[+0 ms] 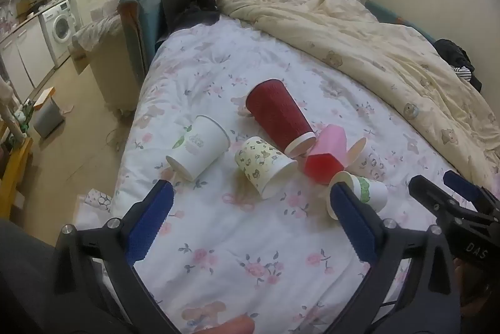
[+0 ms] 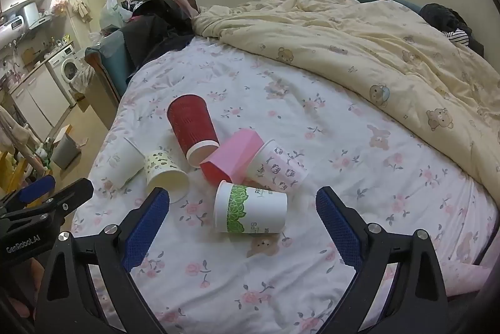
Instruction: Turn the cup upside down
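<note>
Tools spread wide, I hold the left tool (image 1: 250, 209) and right tool (image 2: 242, 210) over the bed (image 2: 359, 146), where six cups, including the green-banded cup (image 2: 250, 207), lie sideways; none flipped yet.

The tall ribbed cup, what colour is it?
Red, with a white rim band; the right wrist view shows it best.

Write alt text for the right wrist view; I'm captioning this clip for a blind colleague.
Six cups lie tipped on their sides on a floral bedsheet, the nearest a white cup with a green band straight ahead of the open right gripper. Behind it lie a pink cup and a red ribbed cup; a cream quilt is bunched beyond.
</note>
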